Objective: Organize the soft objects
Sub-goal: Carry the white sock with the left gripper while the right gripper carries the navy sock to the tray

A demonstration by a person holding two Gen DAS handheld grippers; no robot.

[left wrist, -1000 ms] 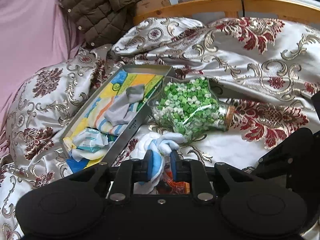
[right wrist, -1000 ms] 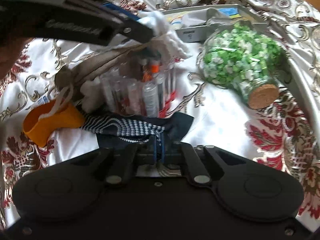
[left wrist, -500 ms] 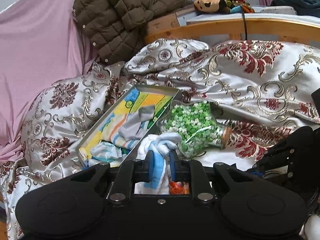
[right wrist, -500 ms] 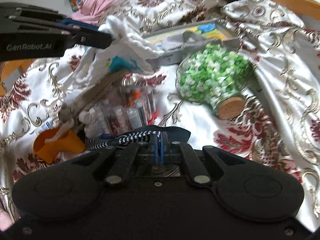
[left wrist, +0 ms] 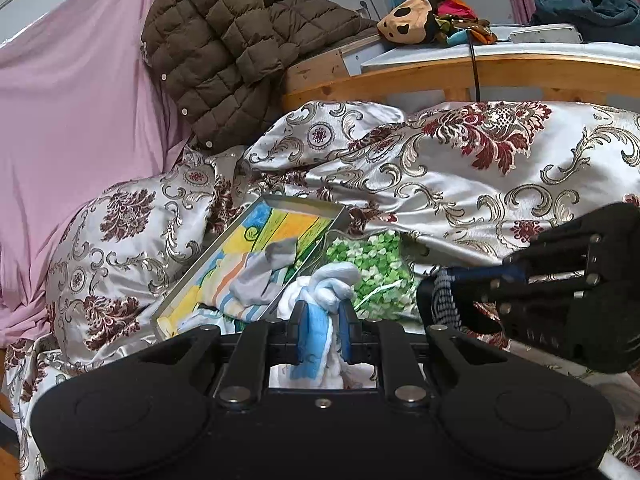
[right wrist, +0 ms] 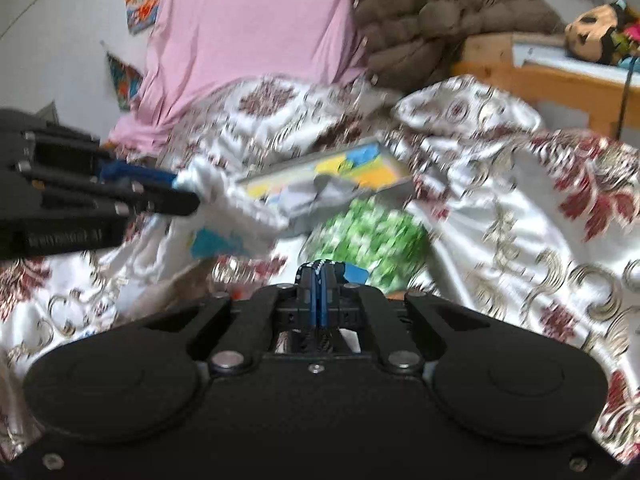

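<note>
A bed under a silvery bedspread [left wrist: 460,184] with maroon scrolls fills mid-frame; pink sheet [left wrist: 68,120] upper left, brown quilted jacket [left wrist: 232,40] above. No lettering reads clearly. The left gripper [left wrist: 323,320] pinches a white-and-blue sock [left wrist: 320,300] at lower centre; the right gripper [right wrist: 319,280], pressed together, clamps a dark patterned sock [left wrist: 442,300].

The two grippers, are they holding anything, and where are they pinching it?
Yes. The left gripper pinches a white and blue sock around its bunched middle. The right gripper pinches a dark dotted sock at its edge, jaws fully together.
</note>
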